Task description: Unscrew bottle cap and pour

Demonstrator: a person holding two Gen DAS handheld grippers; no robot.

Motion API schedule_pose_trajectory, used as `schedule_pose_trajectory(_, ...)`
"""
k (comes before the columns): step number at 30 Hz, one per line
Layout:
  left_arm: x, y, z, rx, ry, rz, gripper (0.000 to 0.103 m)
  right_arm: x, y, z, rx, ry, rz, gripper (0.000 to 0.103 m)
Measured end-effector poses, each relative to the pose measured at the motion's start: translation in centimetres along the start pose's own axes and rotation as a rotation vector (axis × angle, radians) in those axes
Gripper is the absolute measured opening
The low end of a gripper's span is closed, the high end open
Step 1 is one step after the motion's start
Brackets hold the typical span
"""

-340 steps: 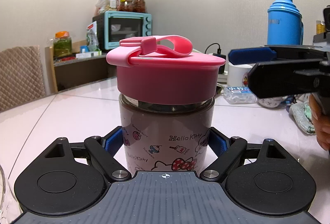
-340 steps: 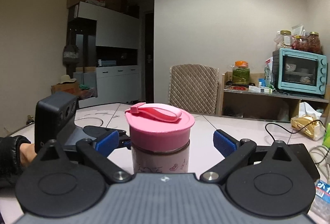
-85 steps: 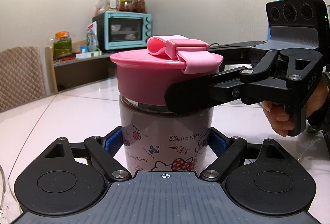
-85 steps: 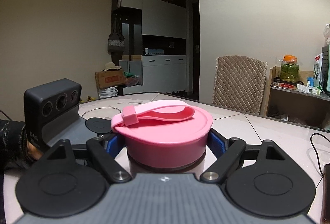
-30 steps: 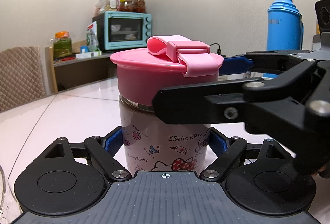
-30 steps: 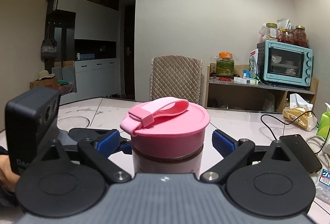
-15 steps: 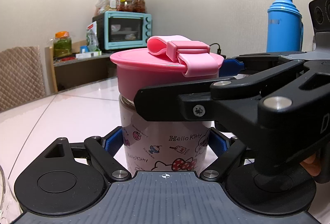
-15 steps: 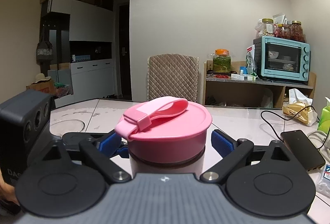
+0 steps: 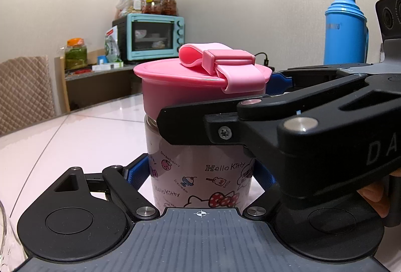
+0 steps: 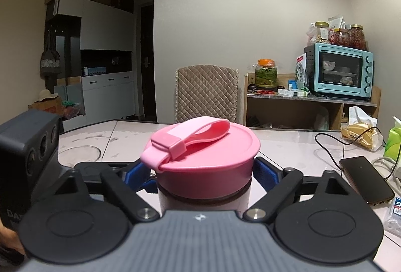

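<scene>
The left gripper (image 9: pixel 200 171) pinches the Hello Kitty bottle (image 9: pixel 200 176) upright. From three o'clock, the right gripper (image 10: pixel 204 171) clamps its pink cap (image 10: pixel 208 159).

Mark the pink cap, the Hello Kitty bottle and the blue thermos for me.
pink cap (image 10: pixel 215 166), right wrist view, front wall.
Hello Kitty bottle (image 9: pixel 200 171), left wrist view, printed side.
blue thermos (image 9: pixel 344 36), left wrist view, body.

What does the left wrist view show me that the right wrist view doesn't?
Only the left wrist view shows the bottle's Hello Kitty printed body, clamped by the left hand-held gripper, and the blue thermos. Only the right wrist view shows the phone, the glass bowl and the cabinets. Both show the pink cap between the right hand-held gripper's pads, the toaster oven and the quilted chair.
</scene>
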State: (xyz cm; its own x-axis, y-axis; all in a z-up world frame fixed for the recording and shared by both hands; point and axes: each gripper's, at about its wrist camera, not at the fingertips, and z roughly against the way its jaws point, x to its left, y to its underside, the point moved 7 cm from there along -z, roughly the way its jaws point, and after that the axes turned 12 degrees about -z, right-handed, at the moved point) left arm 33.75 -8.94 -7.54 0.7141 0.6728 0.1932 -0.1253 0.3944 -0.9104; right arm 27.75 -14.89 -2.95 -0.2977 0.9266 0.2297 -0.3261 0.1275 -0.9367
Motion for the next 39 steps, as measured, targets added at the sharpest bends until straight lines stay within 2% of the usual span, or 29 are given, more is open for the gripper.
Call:
schedule_pose_trajectory(10, 0.0, 0.0, 0.0, 0.0, 0.0, 0.0, 0.09, 0.0, -0.1, -0.2, 0.001, 0.004, 0.009, 0.085)
schedule_pose_trajectory(16, 0.0, 0.0, 0.0, 0.0, 0.0, 0.0, 0.089, -0.2, -0.2, -0.2, 0.013, -0.025, 0.027, 0.085)
schedule_pose_trajectory(20, 0.0, 0.0, 0.0, 0.0, 0.0, 0.001, 0.089, -0.7, -0.4, -0.3, 0.03, -0.08, 0.045, 0.085)
schedule_pose_trajectory(29, 0.1, 0.0, -0.1, 0.0, 0.0, 0.001, 0.089, -2.3, -1.2, -0.8, 0.103, -0.272, 0.099, 0.085)
schedule_pose_trajectory(39, 0.2, 0.0, -0.1, 0.0, 0.0, 0.001, 0.089, -2.9, -1.6, -0.9, 0.12, -0.391, 0.132, 0.085)
